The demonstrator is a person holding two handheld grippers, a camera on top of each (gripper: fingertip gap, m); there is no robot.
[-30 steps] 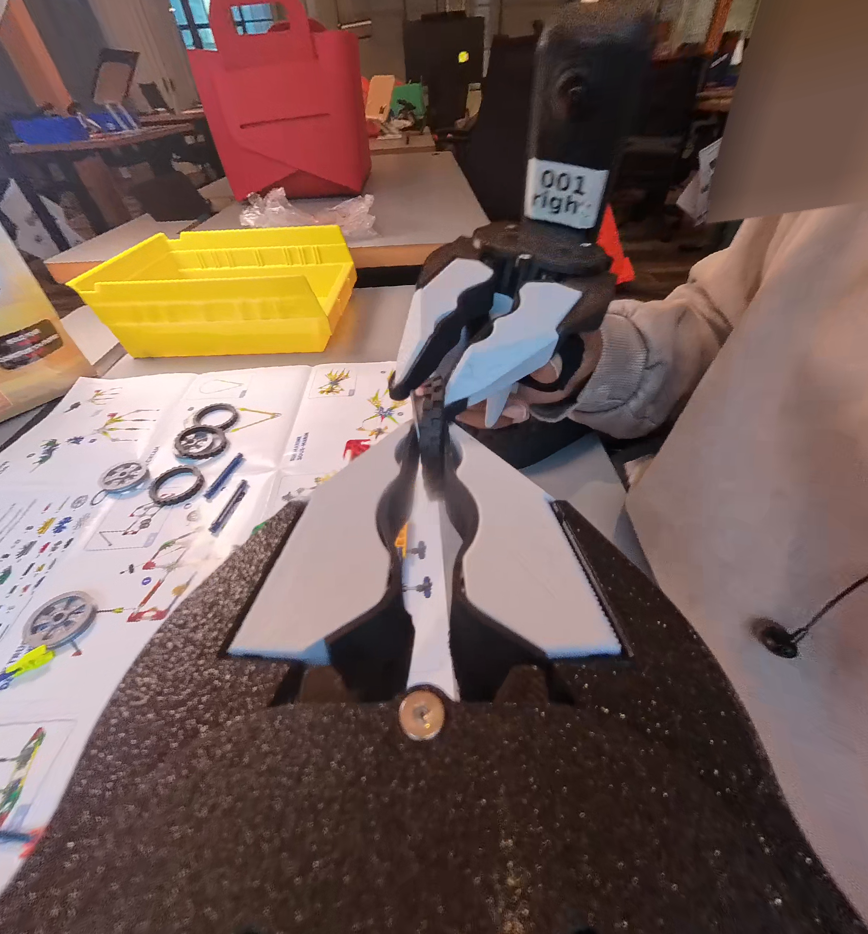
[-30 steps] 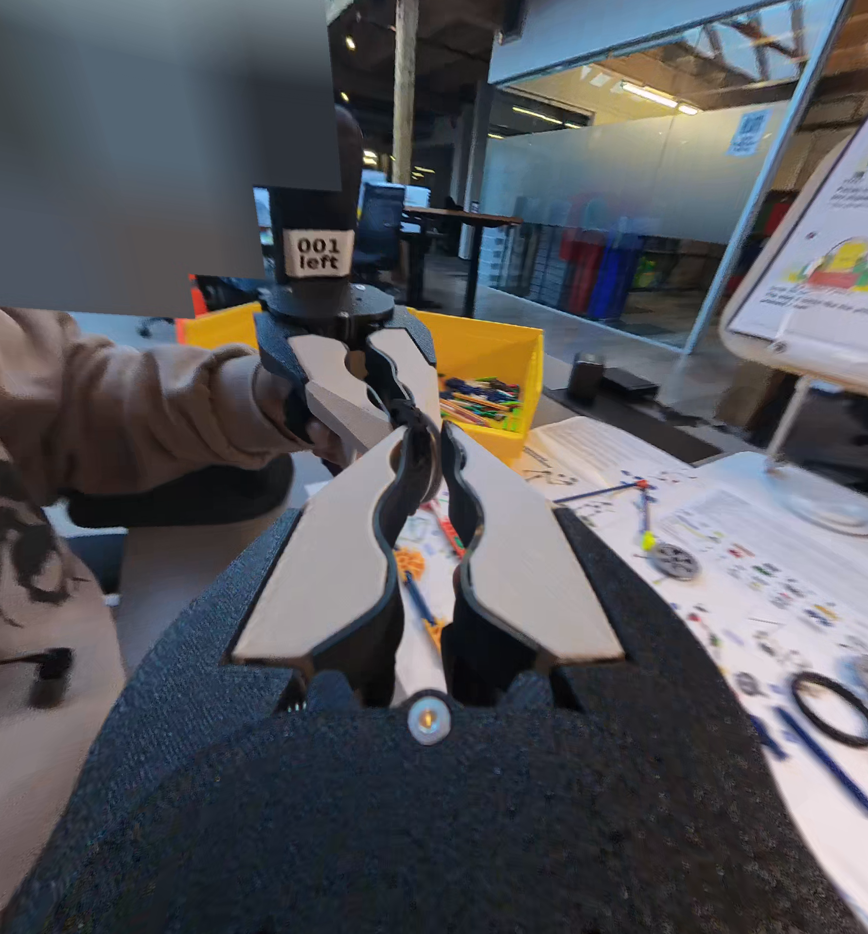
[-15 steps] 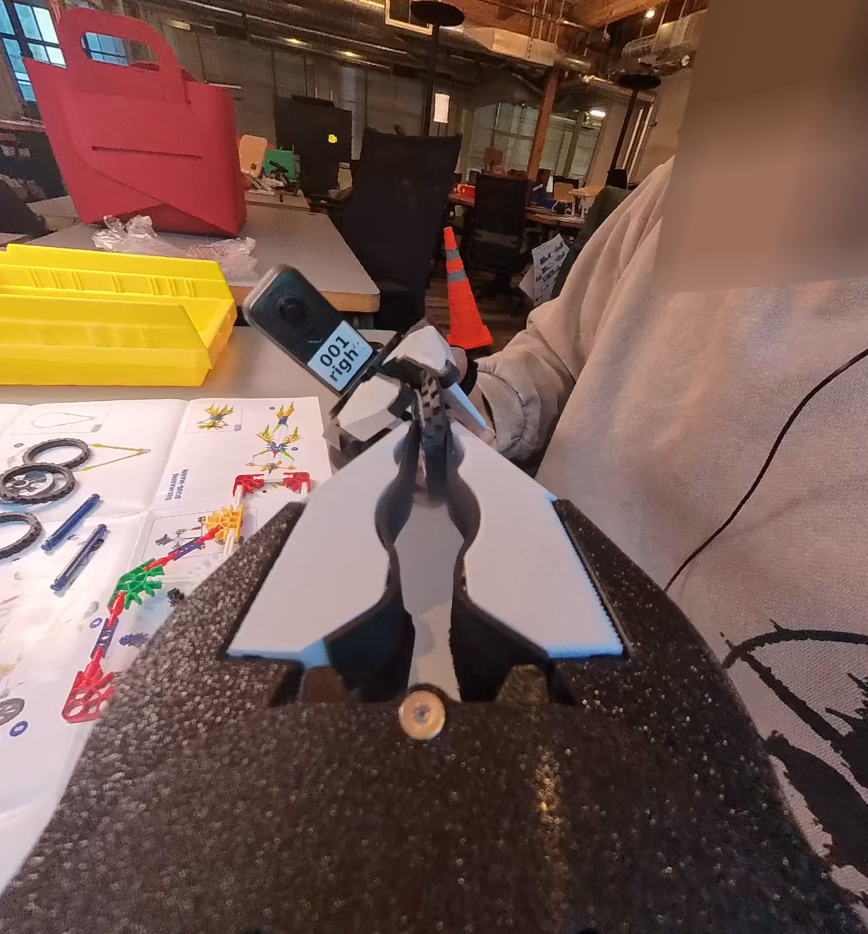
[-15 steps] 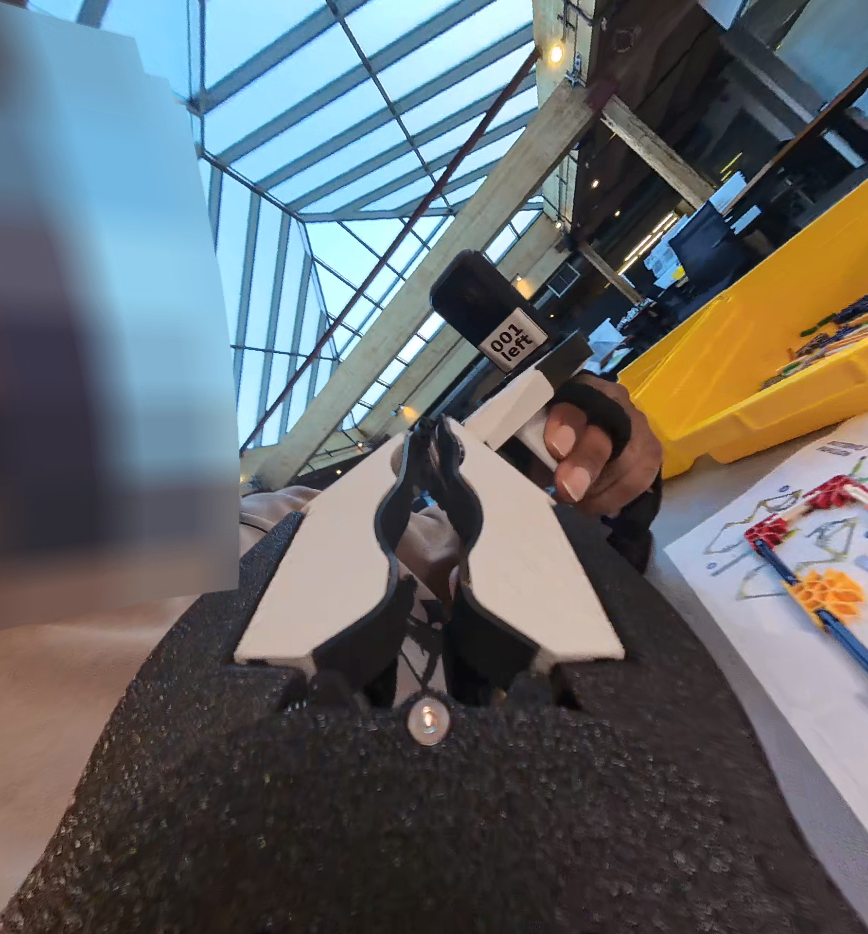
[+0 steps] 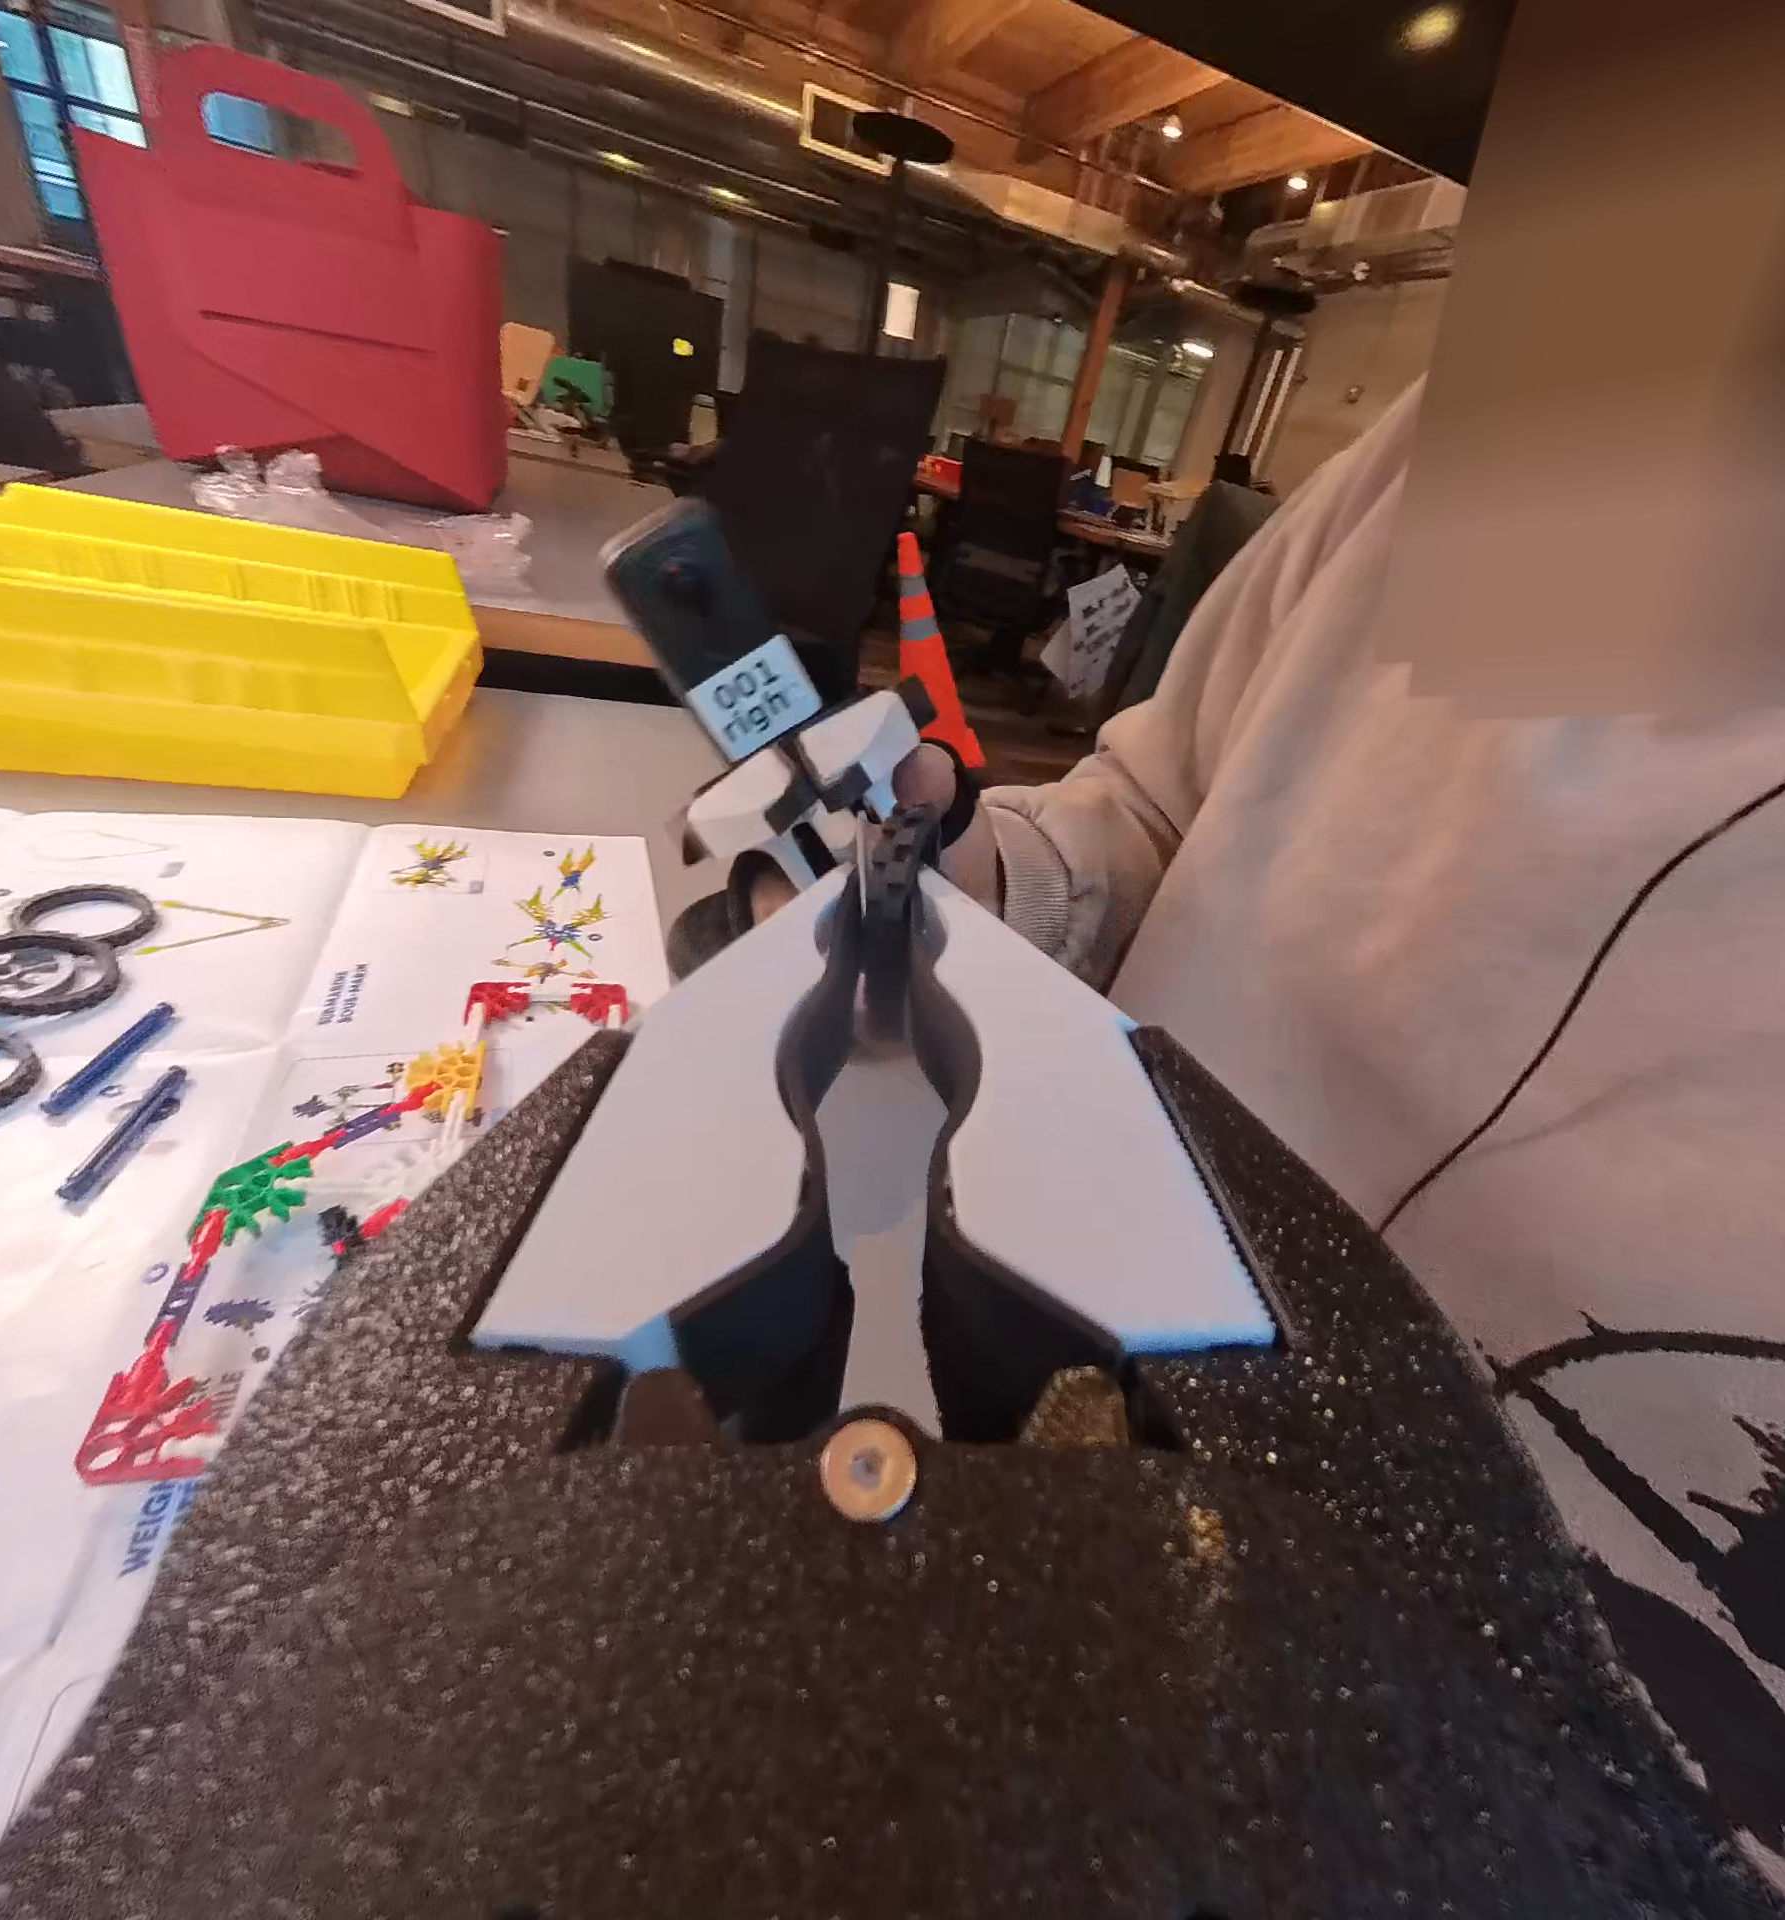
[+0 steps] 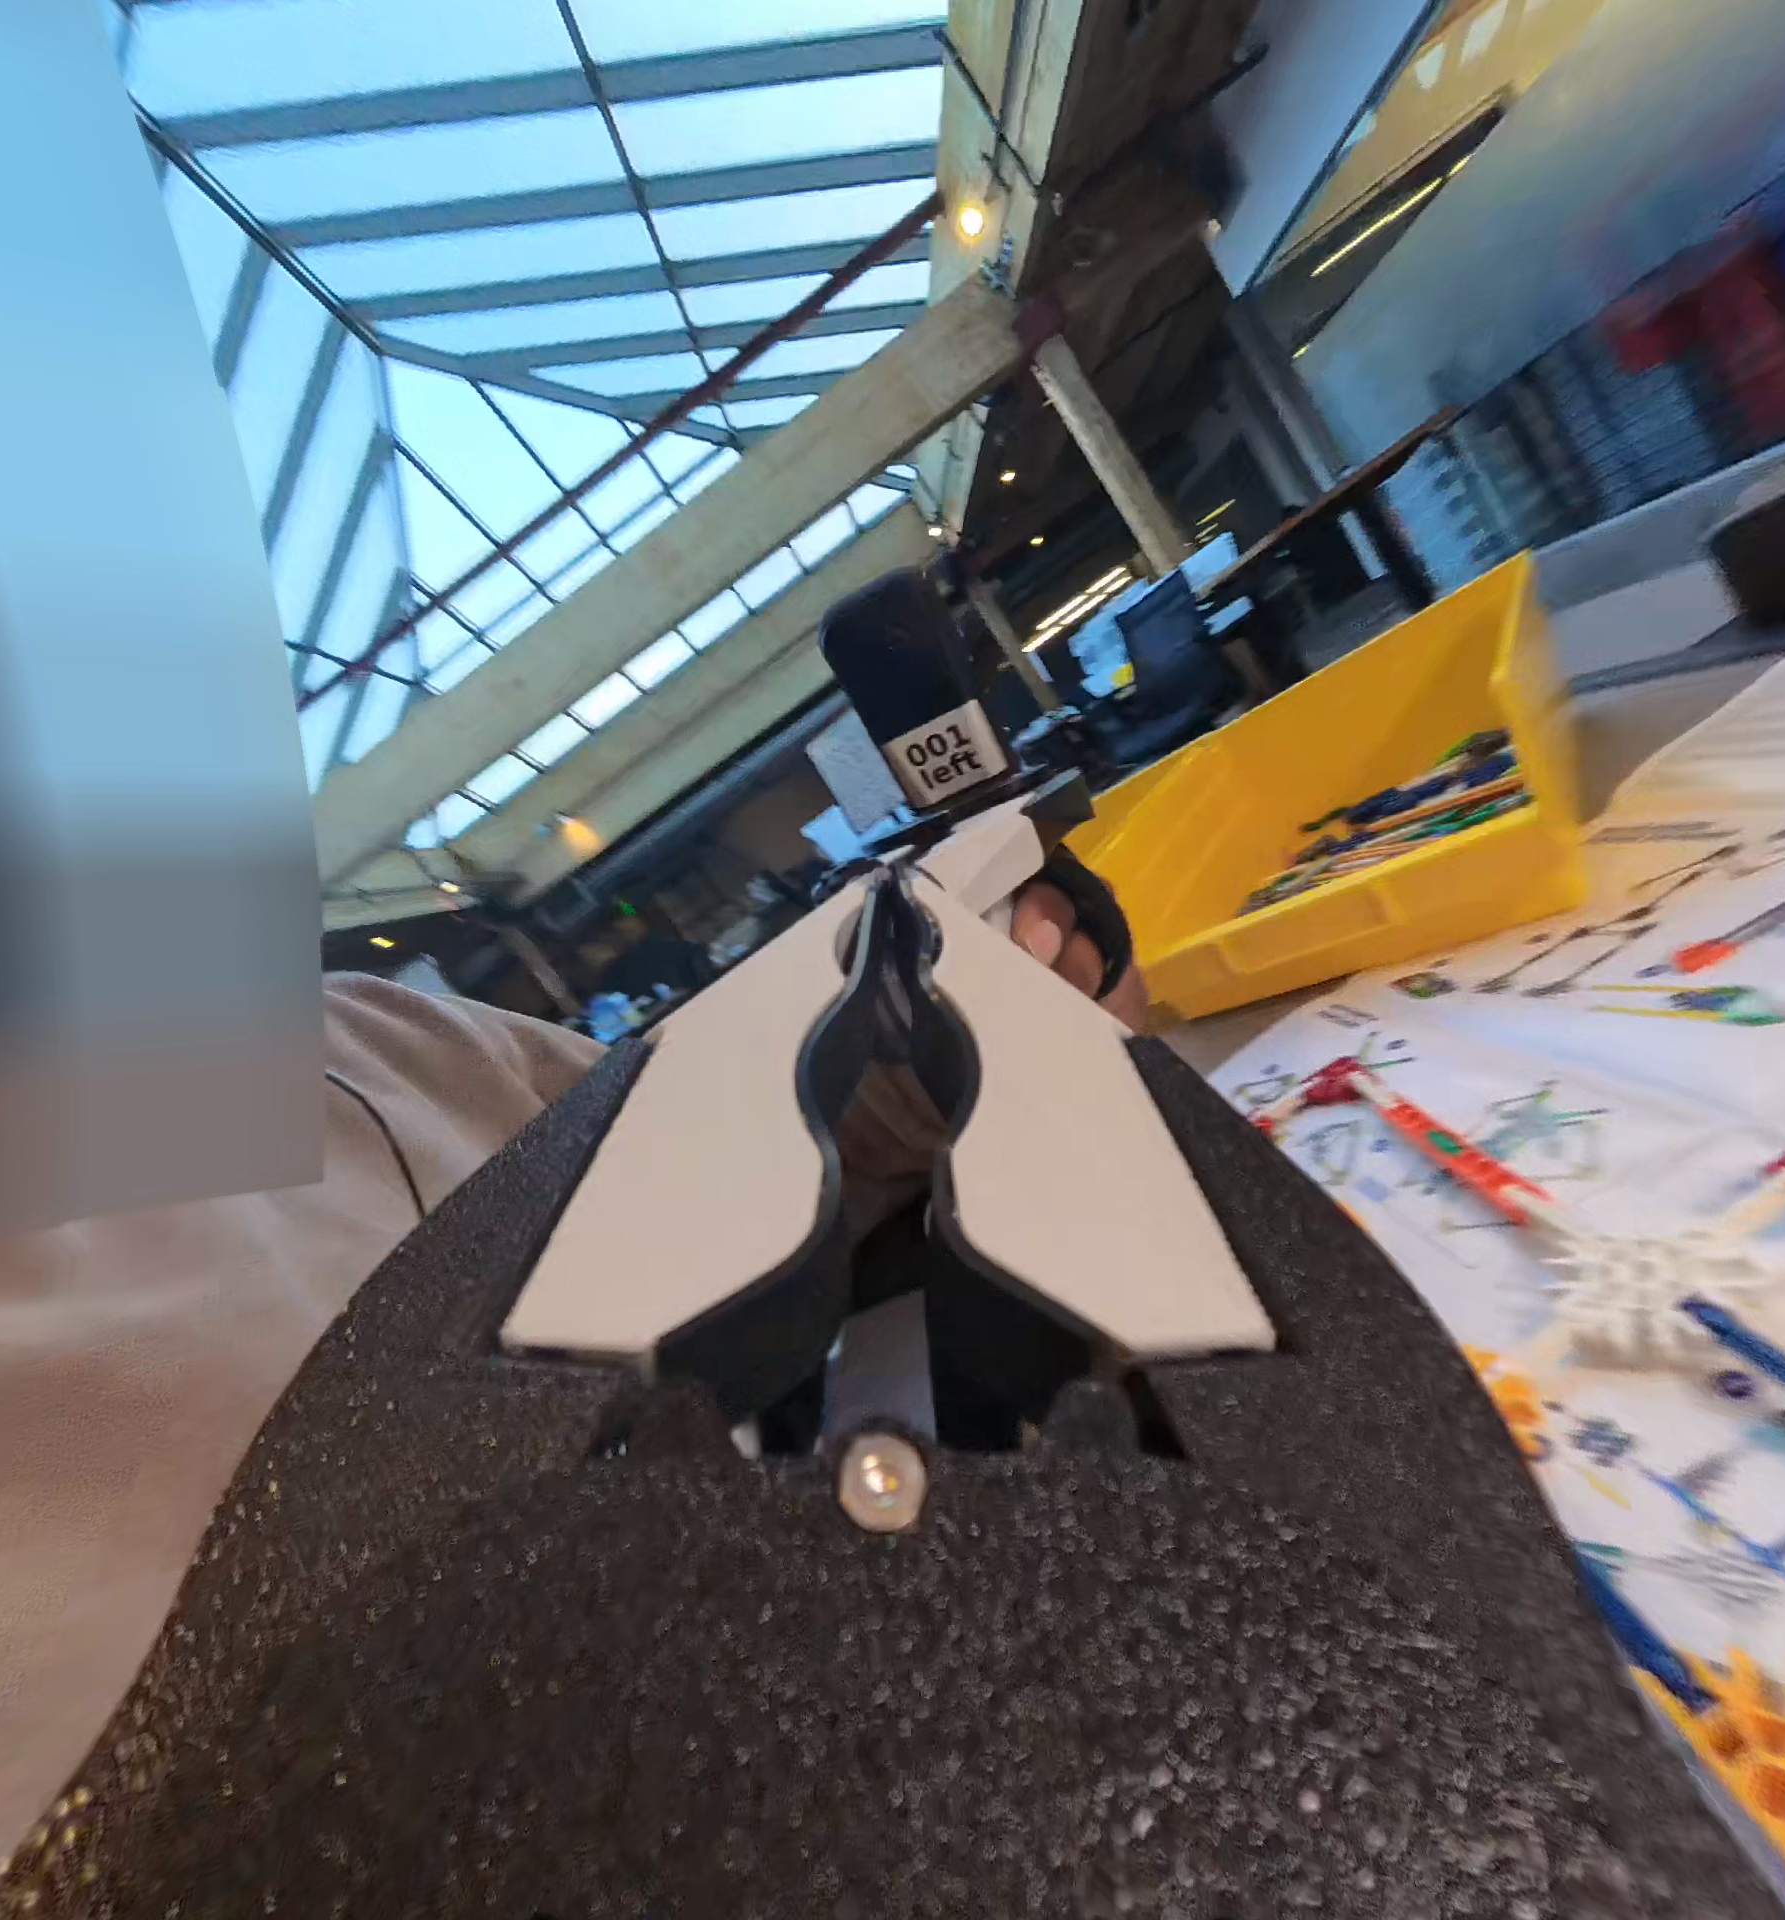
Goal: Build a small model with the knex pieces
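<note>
Both grippers meet tip to tip above the tabletop (image 5: 566, 748): left gripper (image 5: 883, 914) and right gripper (image 6: 893, 914) each have fingers pinched narrowly on a small black toothed piece (image 5: 896, 844).

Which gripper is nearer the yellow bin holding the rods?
Left, likely. The left gripper sits just in front of the yellow bin; the right gripper meets it tip to tip from the far side.
</note>
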